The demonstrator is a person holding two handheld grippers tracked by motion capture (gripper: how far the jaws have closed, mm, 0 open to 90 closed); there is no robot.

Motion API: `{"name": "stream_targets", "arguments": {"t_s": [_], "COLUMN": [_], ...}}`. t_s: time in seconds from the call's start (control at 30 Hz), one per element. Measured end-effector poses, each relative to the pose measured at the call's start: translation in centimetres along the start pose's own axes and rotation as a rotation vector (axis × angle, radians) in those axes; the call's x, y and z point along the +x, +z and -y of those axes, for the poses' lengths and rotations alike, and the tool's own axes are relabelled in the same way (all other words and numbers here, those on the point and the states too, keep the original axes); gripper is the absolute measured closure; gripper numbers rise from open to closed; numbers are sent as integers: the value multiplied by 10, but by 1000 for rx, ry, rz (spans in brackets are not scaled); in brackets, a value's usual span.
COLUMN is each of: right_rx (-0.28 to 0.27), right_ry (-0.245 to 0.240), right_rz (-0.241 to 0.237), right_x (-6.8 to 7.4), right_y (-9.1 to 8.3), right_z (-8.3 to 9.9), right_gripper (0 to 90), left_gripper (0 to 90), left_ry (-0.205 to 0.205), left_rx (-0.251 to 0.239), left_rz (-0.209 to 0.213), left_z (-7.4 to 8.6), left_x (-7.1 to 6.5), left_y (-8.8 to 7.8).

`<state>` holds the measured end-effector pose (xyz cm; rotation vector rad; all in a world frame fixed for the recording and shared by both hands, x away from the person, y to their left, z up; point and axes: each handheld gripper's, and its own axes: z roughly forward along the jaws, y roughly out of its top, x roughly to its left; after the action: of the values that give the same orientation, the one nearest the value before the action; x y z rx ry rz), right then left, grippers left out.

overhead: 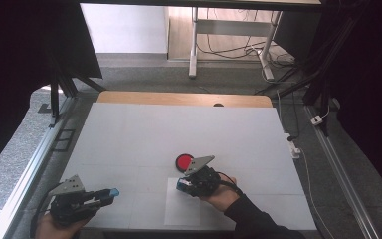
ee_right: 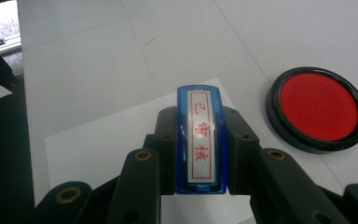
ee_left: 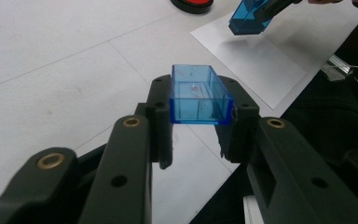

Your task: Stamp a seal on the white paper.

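On the table, one ink pad, one paper sheet, two blue stamp parts

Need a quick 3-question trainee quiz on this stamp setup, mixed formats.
1. What does the left claw hold?
2. True or false: the red ink pad lies on the paper sheet.
3. The stamp in the right claw is: A) resting on the ink pad, B) gripped above the sheet, C) lying on the table.

Key: 1. A clear blue stamp cap, open side up. 2. False, it lies beside it. 3. B.

ink pad cut by top edge, stamp base hidden by fingers
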<state>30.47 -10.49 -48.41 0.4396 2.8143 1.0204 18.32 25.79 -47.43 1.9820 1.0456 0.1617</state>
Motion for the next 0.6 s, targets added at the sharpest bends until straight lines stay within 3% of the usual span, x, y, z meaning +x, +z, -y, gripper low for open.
{"name": "stream_targets", "arguments": {"t_s": [0.6], "right_rx": [41], "right_ry": [-4], "right_rz": [-5], "right_x": [2], "right_y": [15], "right_z": [4], "right_gripper": [707], "left_gripper": [682], "left_ry": [1], "left_rx": [2], "left_rz": [2], "left_z": [0], "left_x": [0], "left_y": [0]}}
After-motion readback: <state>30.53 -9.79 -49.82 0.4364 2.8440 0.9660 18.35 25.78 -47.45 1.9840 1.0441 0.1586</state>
